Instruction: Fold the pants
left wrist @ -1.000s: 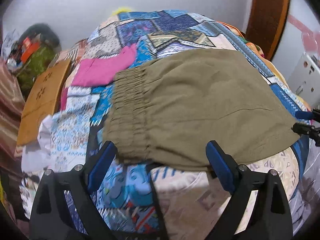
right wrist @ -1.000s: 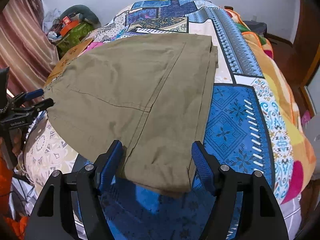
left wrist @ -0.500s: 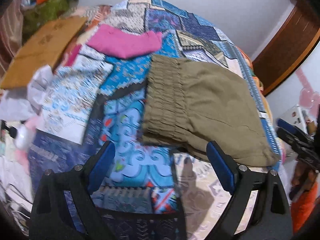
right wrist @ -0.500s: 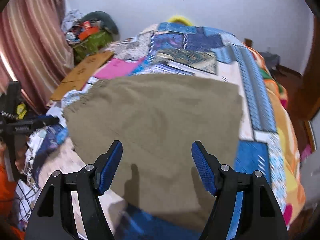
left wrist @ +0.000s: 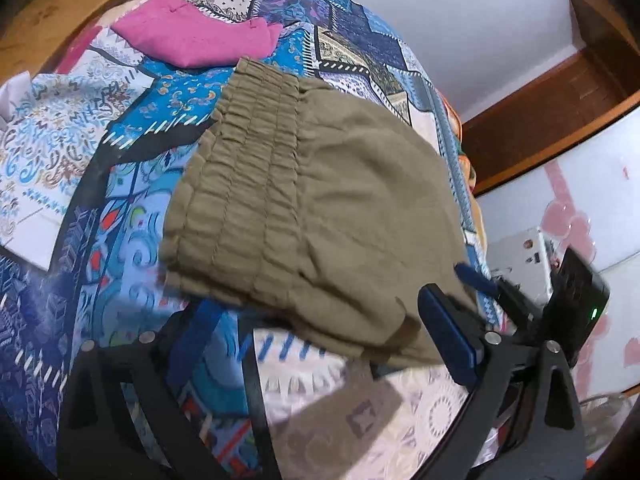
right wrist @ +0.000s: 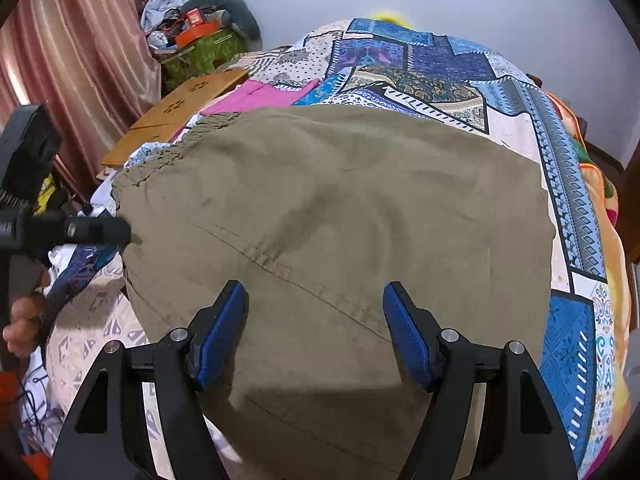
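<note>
Olive pants (right wrist: 340, 208) lie folded flat on the patchwork bed cover (right wrist: 568, 340), with the gathered elastic waistband (left wrist: 248, 184) at their left end. My left gripper (left wrist: 316, 308) is open, low over the near edge of the pants just right of the waistband. No cloth is pinched between its fingers. It shows in the right wrist view as a blurred dark bar, the left gripper (right wrist: 100, 232), at the pants' left edge. My right gripper (right wrist: 314, 332) is open above the middle of the pants, holding nothing. Its blue fingers (left wrist: 476, 280) show at the pants' right end.
A pink garment (left wrist: 200, 40) lies on the bed beyond the waistband. A brown board (right wrist: 180, 112) leans at the bed's far left, with a curtain (right wrist: 60, 60) and a pile of clutter (right wrist: 200, 32) behind. A white box (left wrist: 520, 252) stands to the right. A hand (right wrist: 24, 320) holds the left gripper.
The right gripper has slid from the leg hems to over the middle of the pants. The left gripper has rolled and dropped closer to the near edge by the waistband. Both stayed open.
</note>
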A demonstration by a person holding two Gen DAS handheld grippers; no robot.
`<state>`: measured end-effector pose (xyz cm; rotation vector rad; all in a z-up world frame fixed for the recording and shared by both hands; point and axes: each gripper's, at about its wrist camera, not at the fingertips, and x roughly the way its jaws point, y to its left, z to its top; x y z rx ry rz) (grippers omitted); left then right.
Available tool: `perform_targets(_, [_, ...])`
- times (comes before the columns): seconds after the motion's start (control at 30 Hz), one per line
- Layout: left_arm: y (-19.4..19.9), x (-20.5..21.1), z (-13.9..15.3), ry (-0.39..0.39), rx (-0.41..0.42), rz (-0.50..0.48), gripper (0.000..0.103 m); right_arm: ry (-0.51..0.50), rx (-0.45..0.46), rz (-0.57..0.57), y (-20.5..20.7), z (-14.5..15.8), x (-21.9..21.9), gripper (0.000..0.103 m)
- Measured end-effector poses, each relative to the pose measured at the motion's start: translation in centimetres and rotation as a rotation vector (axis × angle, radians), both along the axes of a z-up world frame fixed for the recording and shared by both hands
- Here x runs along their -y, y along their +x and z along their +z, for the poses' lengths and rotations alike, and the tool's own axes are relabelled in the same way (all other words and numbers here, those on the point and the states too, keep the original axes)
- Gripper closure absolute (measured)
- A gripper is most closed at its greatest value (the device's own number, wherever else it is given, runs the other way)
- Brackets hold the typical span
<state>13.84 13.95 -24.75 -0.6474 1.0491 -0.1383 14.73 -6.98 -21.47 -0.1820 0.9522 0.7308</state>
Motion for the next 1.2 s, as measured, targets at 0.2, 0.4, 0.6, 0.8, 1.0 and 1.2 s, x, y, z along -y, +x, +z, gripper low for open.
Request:
perform_targets(0.2, [2.4,-0.9,0.3,0.035,-0.011,0.030,0.038,0.013,0.005,0.007,0.0,-0.1,0.0,0.035])
perform_targets(0.4, [2.4,-0.7,1.4,0.186,0.022,0.051,0.061,0.021,-0.001,0.004,-0.1,0.0,0.4,0.035])
perform_targets(0.6, [0.2,-0.2,3.6,0.444,0.069,0.074,0.063,0.033,-0.036,-0.011,-0.2,0.4,0.5,0.035])
perform_targets(0.8, [-3.1,-2.5,4.0,0.648,0.038,0.158,0.063,0.048,-0.022,0.018,-1.5,1.1,0.3,0.037])
perform_targets(1.0, [-4.5,-3.3,5.7,0.739,0.063,0.194,0.067,0.030,-0.007,-0.013,-2.5,1.4,2.0,0.037])
perform_targets(1.2, [-3.8,-0.1,9.4,0.811,0.190,0.148,0.070,0.049,-0.014,-0.108,-2.7,1.6,5.2,0.037])
